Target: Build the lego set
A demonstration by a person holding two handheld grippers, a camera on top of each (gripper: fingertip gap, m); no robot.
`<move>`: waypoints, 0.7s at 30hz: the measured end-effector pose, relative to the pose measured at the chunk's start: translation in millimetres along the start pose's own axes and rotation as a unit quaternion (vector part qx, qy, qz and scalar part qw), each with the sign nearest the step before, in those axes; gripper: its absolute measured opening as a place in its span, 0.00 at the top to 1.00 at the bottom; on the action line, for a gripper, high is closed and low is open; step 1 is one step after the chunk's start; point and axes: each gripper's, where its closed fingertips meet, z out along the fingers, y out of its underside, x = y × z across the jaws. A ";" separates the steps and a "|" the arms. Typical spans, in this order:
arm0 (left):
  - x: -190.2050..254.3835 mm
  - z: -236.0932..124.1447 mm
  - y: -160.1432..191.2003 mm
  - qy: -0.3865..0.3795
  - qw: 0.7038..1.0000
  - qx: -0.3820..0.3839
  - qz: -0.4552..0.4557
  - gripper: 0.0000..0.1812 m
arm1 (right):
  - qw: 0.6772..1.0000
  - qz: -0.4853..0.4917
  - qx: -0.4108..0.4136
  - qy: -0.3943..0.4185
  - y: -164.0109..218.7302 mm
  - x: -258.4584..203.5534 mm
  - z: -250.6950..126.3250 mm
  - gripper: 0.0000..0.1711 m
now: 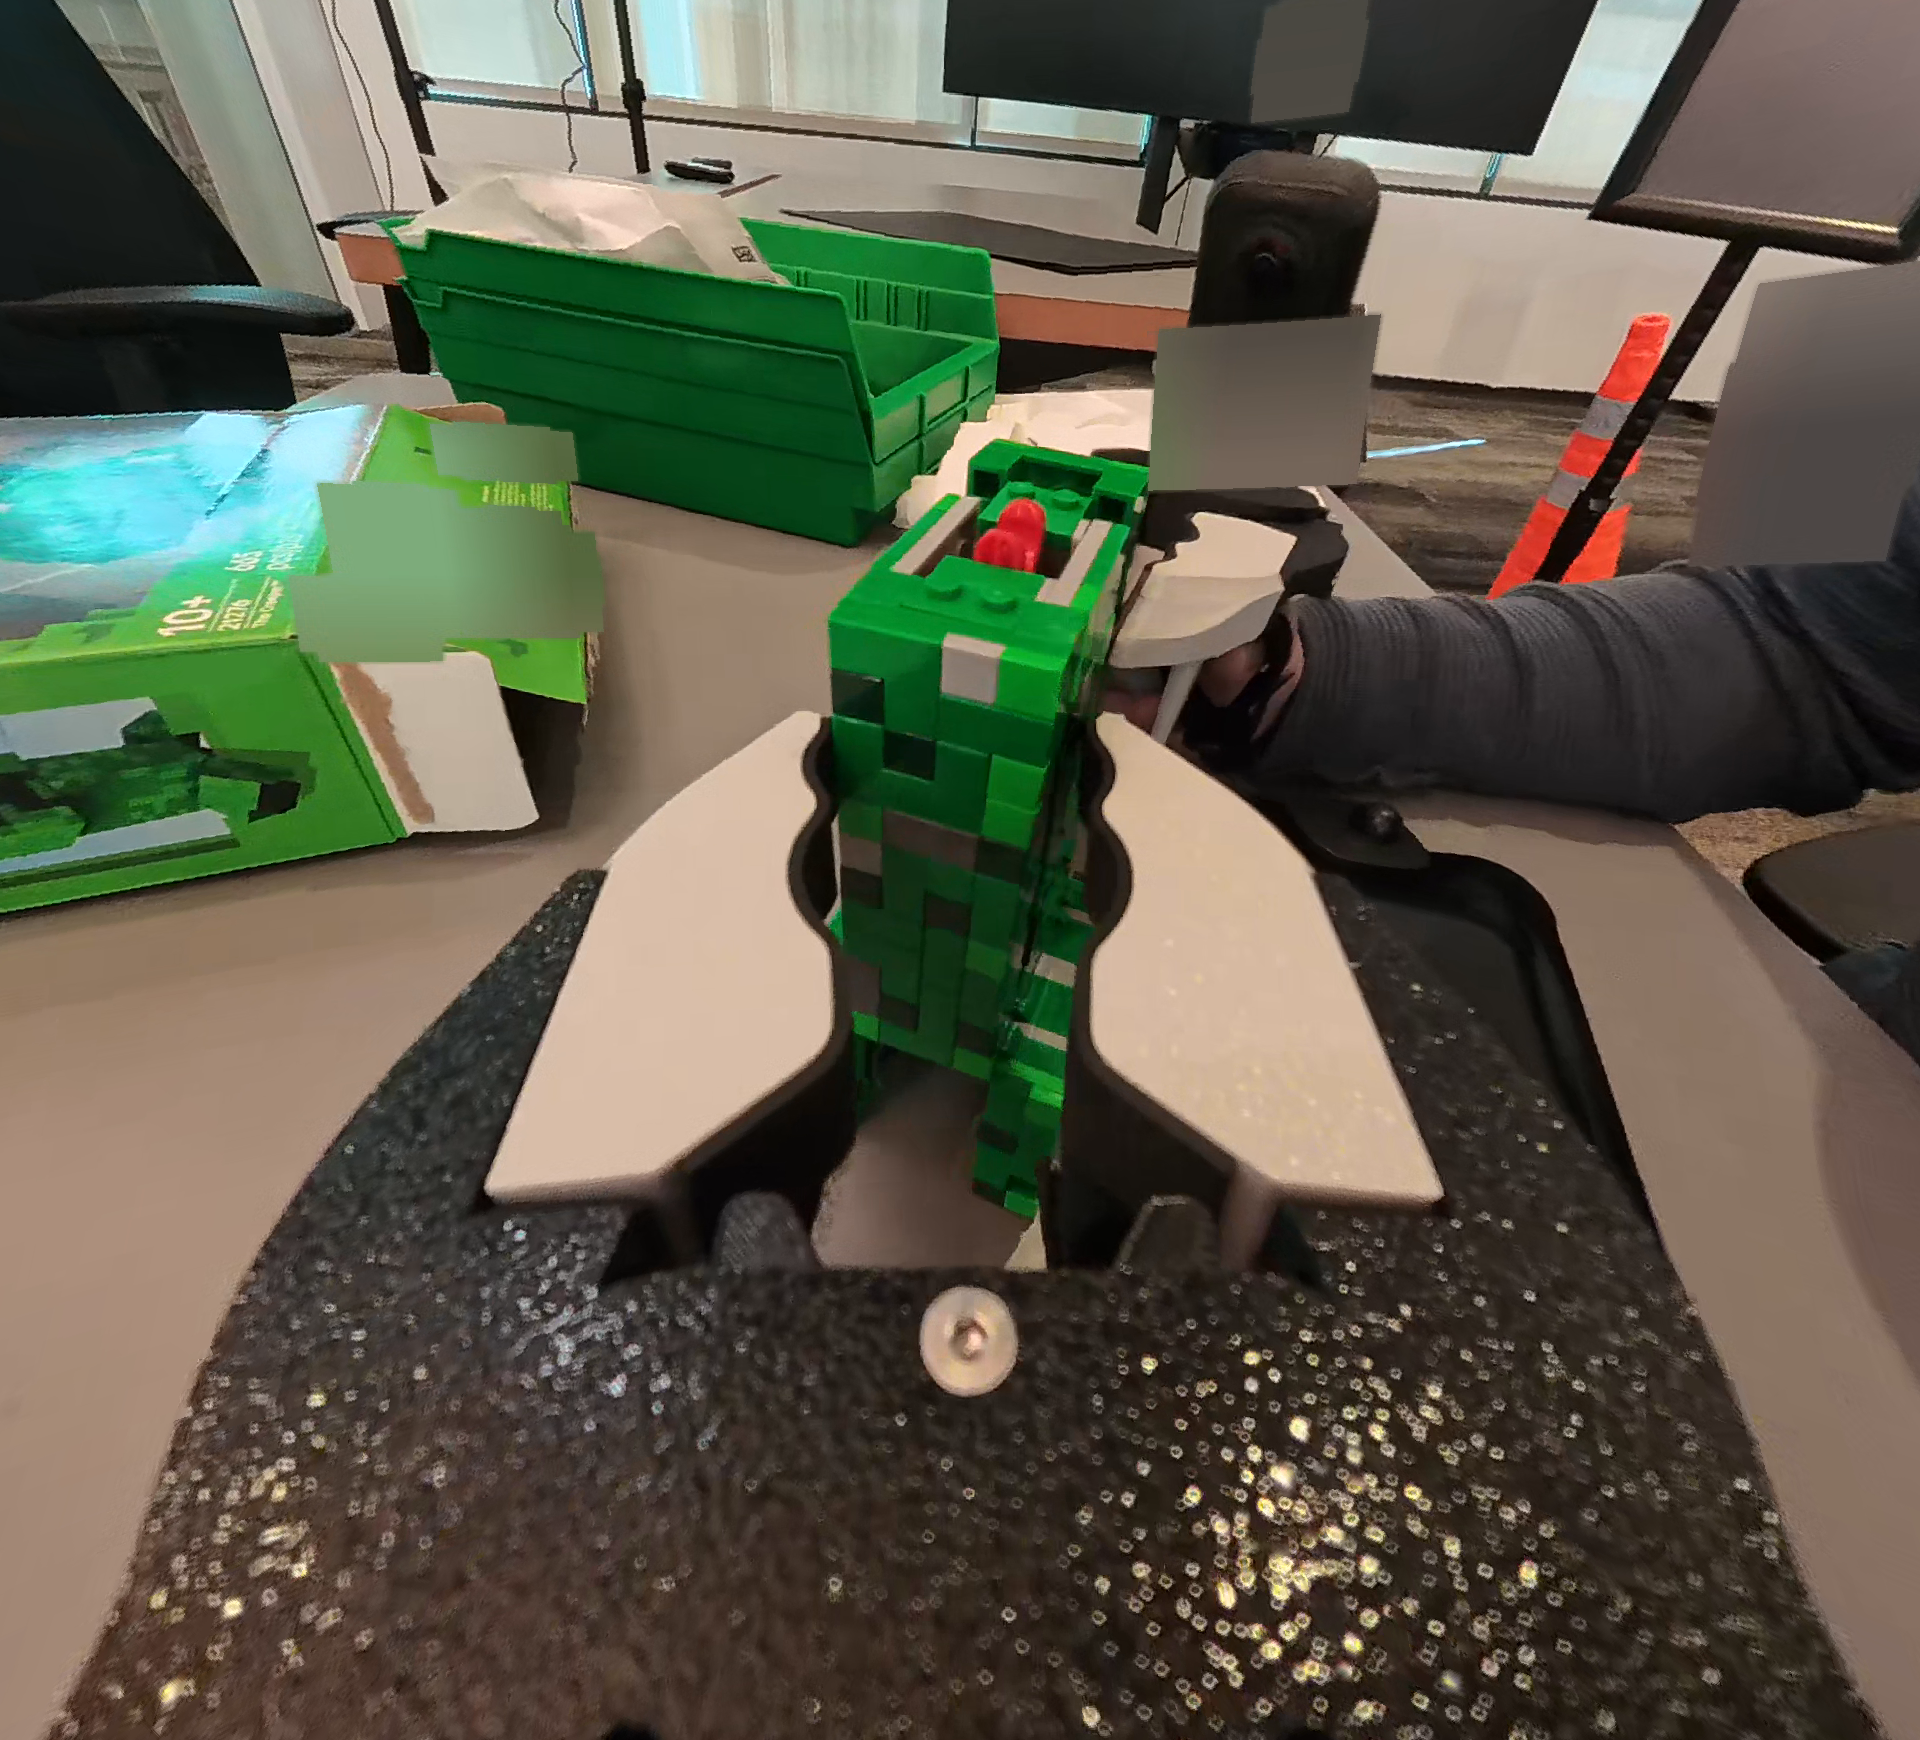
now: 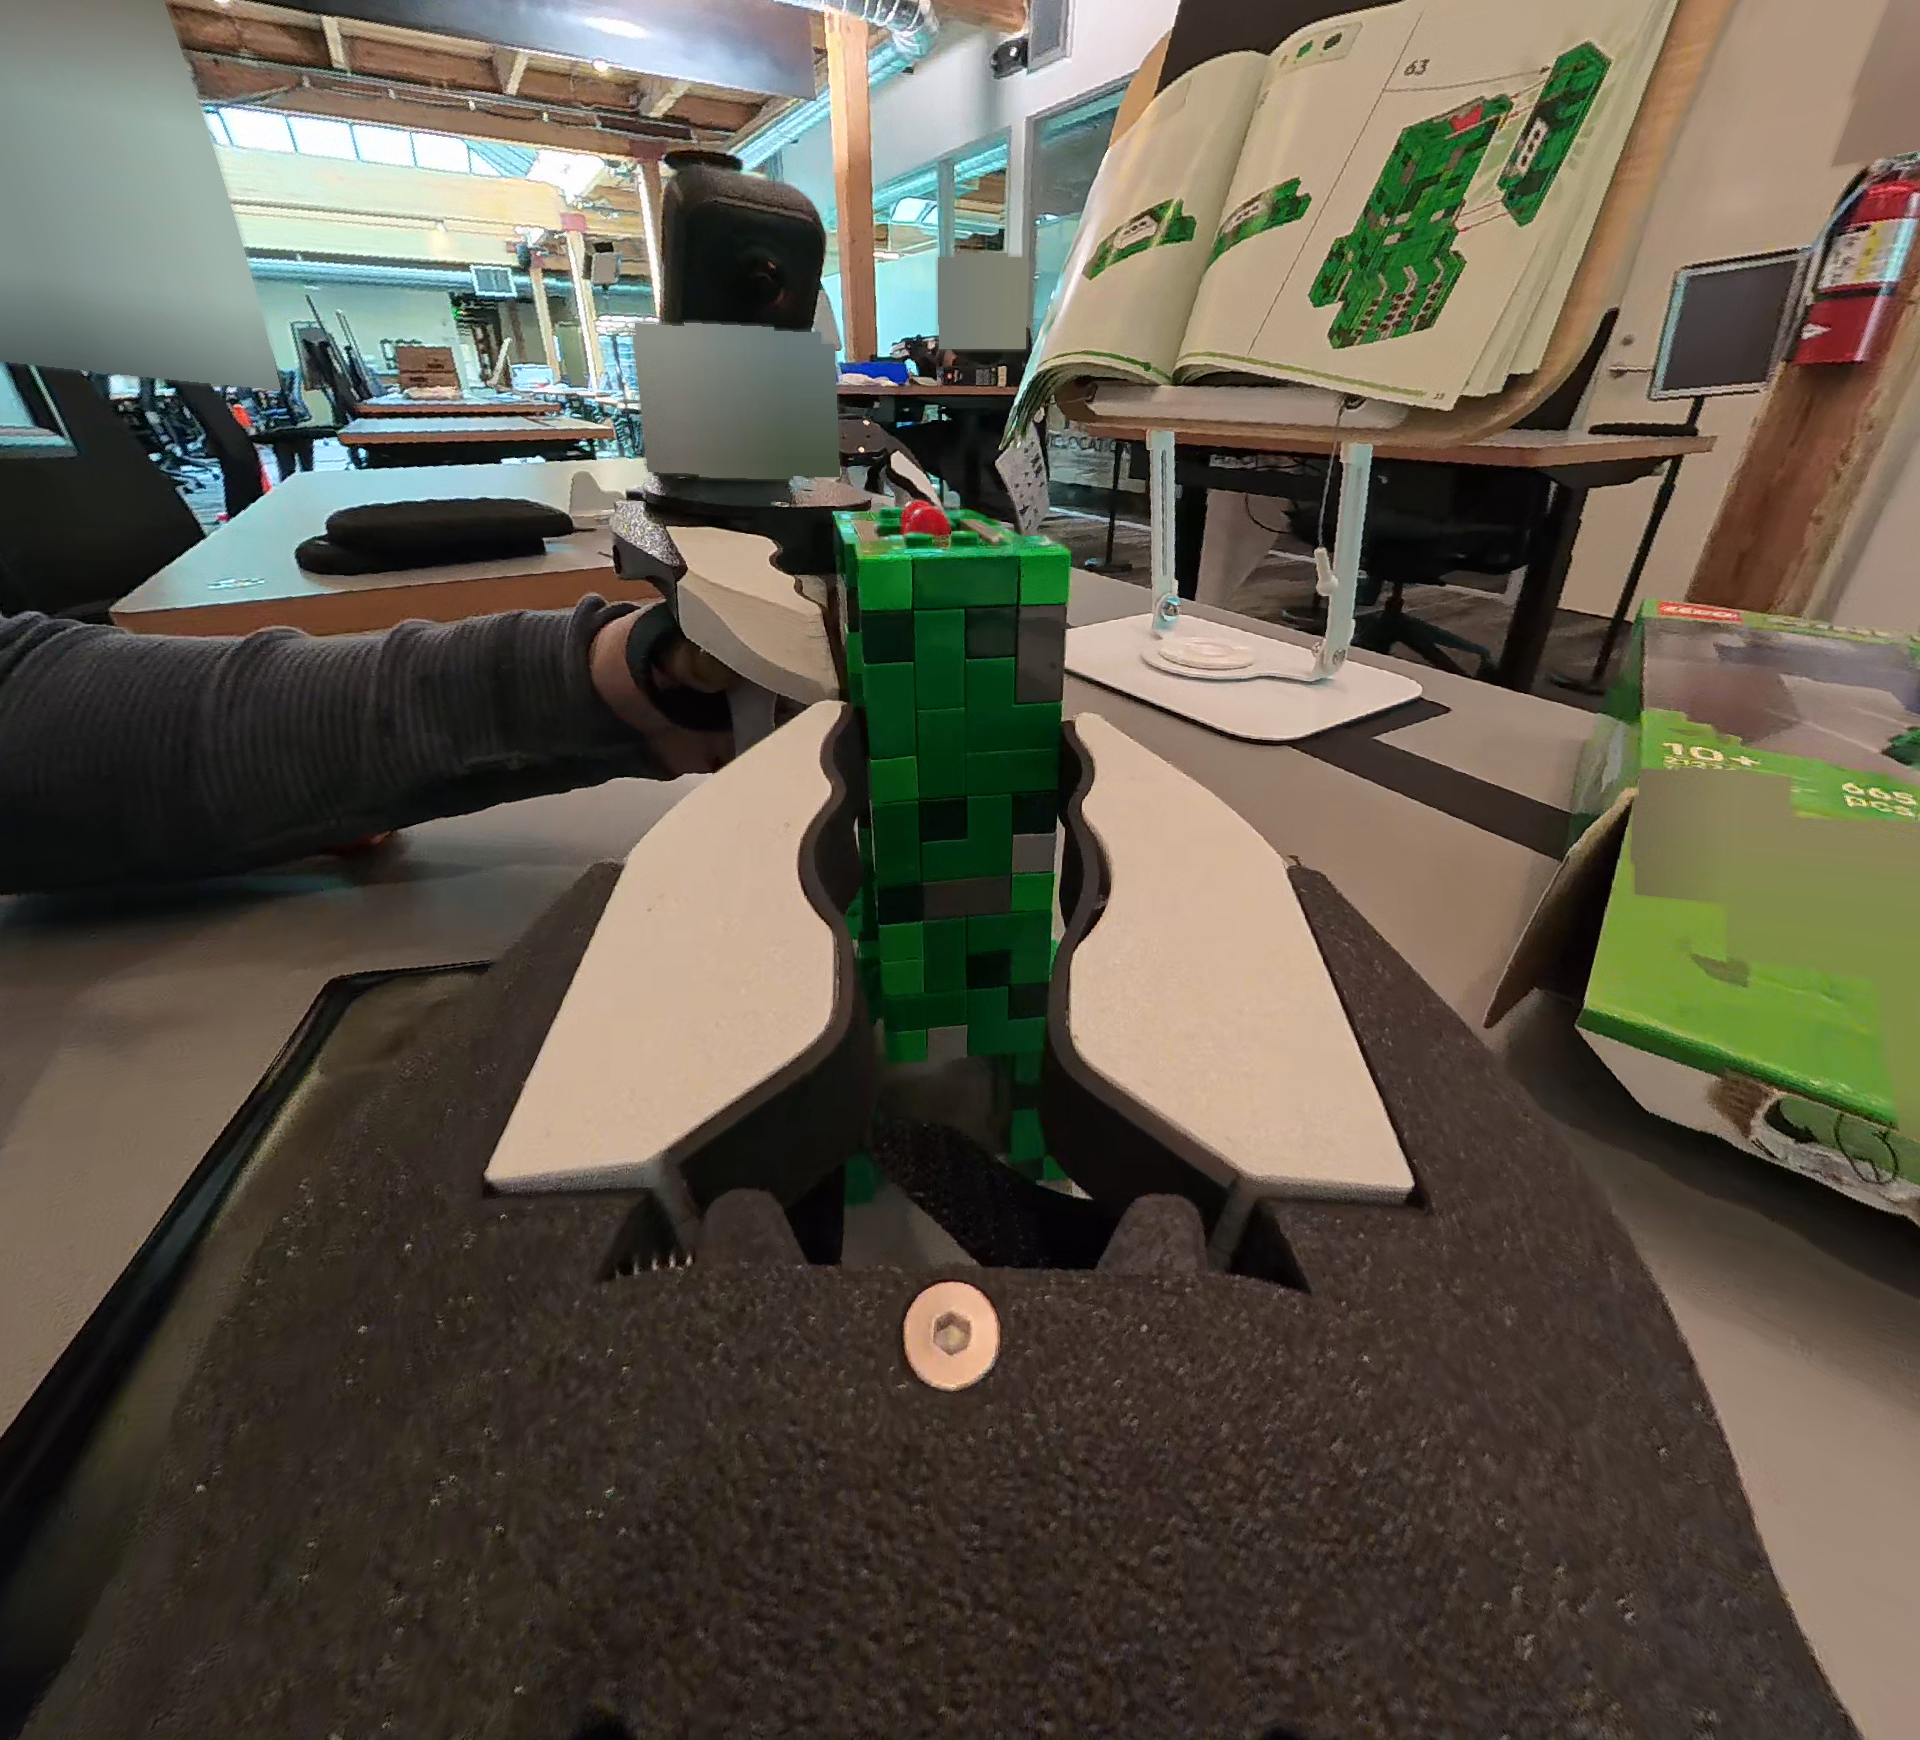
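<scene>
The green tower point(image 1: 956, 817) stands upright on the worktop point(image 1: 260, 1067), gripped from two opposite sides, which in my judgement keeps it steady and square while its open top waits for the next piece. The left claw point(image 1: 961, 734) is closed on the tower's mid-body, its fingers point(image 1: 727, 942) pressing both flanks. The right claw point(image 2: 961, 734) clamps the tower likewise from the far side. A red piece point(image 1: 1006, 537) sits inside the tower's open top, between grey rails.

Both claws come in level and low, aimed straight at the tower. The person's sleeve point(image 1: 1558, 682) lies along the worktop right of the tower. Behind the tower to its right, a manual point(image 2: 1351, 215) stands propped open on a stand, facing the builder. The box point(image 1: 260, 651) lies left of the tower, a green bin point(image 1: 707, 371) behind it.
</scene>
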 end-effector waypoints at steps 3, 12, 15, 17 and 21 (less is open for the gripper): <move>1.7 0.1 -0.1 0.011 1.000 -0.002 -0.005 0.77 | 1.000 -0.003 -0.003 -0.014 -1.4 -0.5 -0.5 0.80; 6.8 4.3 0.6 0.020 1.000 -0.010 -0.001 0.79 | 0.999 -0.010 -0.034 -0.041 -1.9 1.4 -1.9 0.80; 6.9 4.3 0.5 0.017 1.000 -0.005 0.000 0.79 | 0.998 -0.016 -0.048 -0.047 0.9 0.8 -2.6 0.80; 8.1 4.9 0.4 0.019 1.000 -0.001 0.002 0.77 | 0.997 -0.018 -0.054 -0.051 2.5 0.5 -2.5 0.80; 8.0 7.2 1.0 0.014 1.000 -0.006 0.018 0.79 | 0.996 -0.017 -0.056 -0.061 2.5 1.3 -1.2 0.80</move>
